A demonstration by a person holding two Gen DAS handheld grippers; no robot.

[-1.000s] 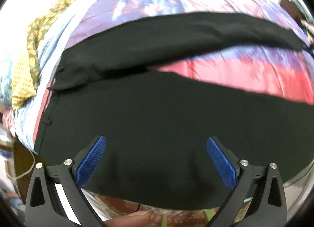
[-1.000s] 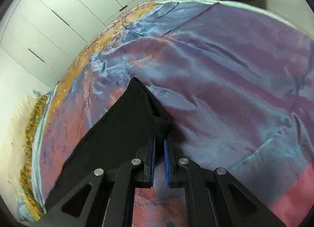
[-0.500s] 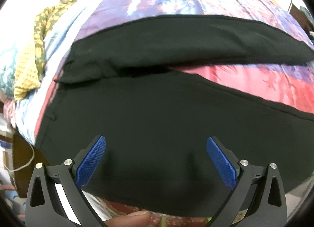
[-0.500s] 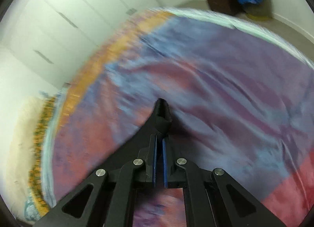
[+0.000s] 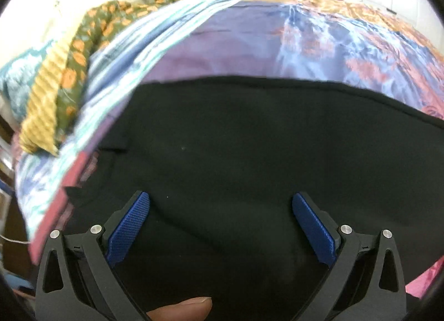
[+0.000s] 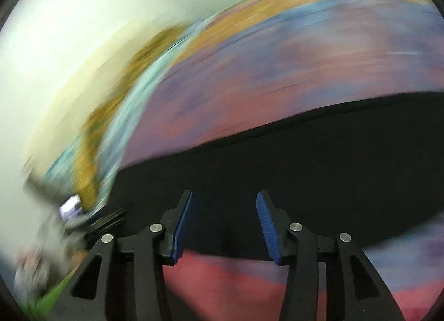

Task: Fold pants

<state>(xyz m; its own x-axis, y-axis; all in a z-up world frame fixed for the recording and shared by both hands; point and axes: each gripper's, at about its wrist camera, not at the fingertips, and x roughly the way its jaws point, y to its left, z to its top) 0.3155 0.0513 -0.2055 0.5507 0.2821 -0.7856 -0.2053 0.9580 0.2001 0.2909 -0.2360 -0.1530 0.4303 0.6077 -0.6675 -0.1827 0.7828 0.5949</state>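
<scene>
Both tongs stood apart with nothing between their blue pads. Under the left tongs [image 5: 220, 223] the black pants [image 5: 249, 160] lay spread flat on the bed, filling the lower view, the cloth passing beneath and ahead of both fingers. Before the right tongs [image 6: 223, 219] the pants [image 6: 305, 176] ran as a dark band just beyond the fingertips, in a heavily blurred view. Beneath them lay the shiny purple, blue and red bedspread [image 5: 319, 51]. A green-and-orange patterned cloth [image 5: 77, 71] sat bunched at the bed's far left edge. A fingertip [image 5: 183, 310] showed at the bottom edge.
</scene>
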